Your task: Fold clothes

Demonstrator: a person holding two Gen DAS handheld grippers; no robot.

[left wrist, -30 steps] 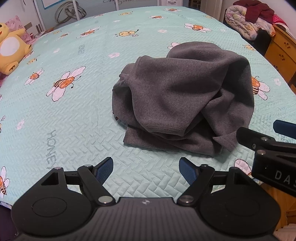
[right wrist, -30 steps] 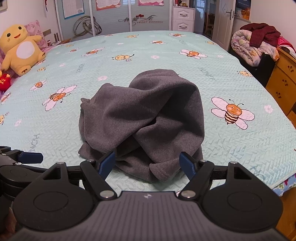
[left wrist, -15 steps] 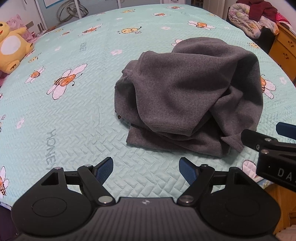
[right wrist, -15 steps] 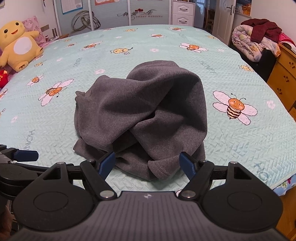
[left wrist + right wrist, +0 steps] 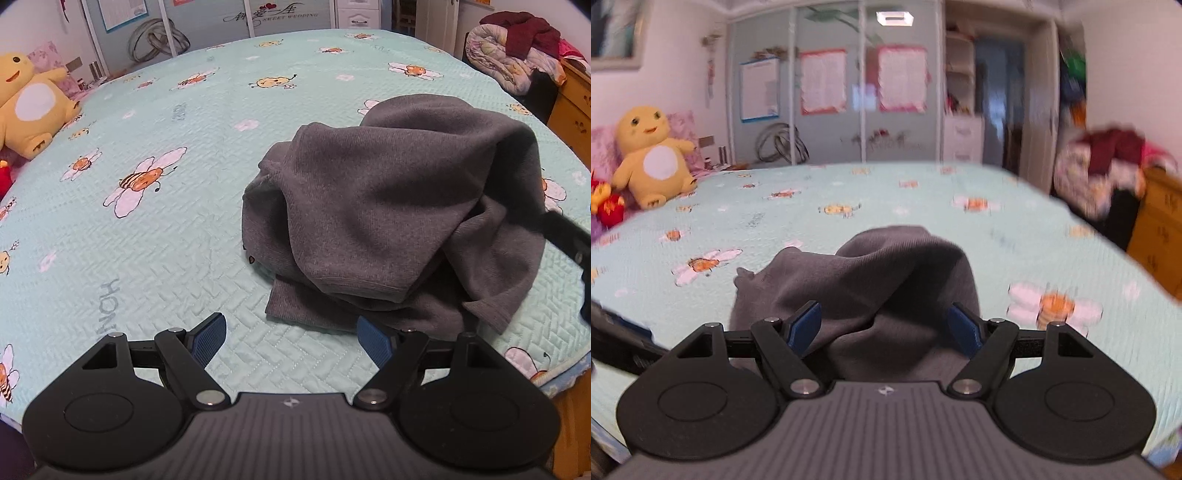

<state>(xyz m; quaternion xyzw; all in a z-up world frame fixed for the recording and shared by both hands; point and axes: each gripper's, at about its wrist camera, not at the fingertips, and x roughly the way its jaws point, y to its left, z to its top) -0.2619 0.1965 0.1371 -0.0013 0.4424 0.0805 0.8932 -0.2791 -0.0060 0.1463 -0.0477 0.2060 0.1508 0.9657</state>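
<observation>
nothing's folded yet, the grey sweater [image 5: 399,206] is a crumpled heap on the bed [image 5: 184,240]. left gripper [image 5: 291,341] and right gripper [image 5: 884,326] gape empty at its near edge.

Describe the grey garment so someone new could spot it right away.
Find the large mint-green quilted bedspread with cartoon bees. Near its front edge, toward the right, lies the crumpled dark grey knit garment. It is the only dark, plain, heaped fabric on the bedspread; the yellow plush toy sits far left.
</observation>
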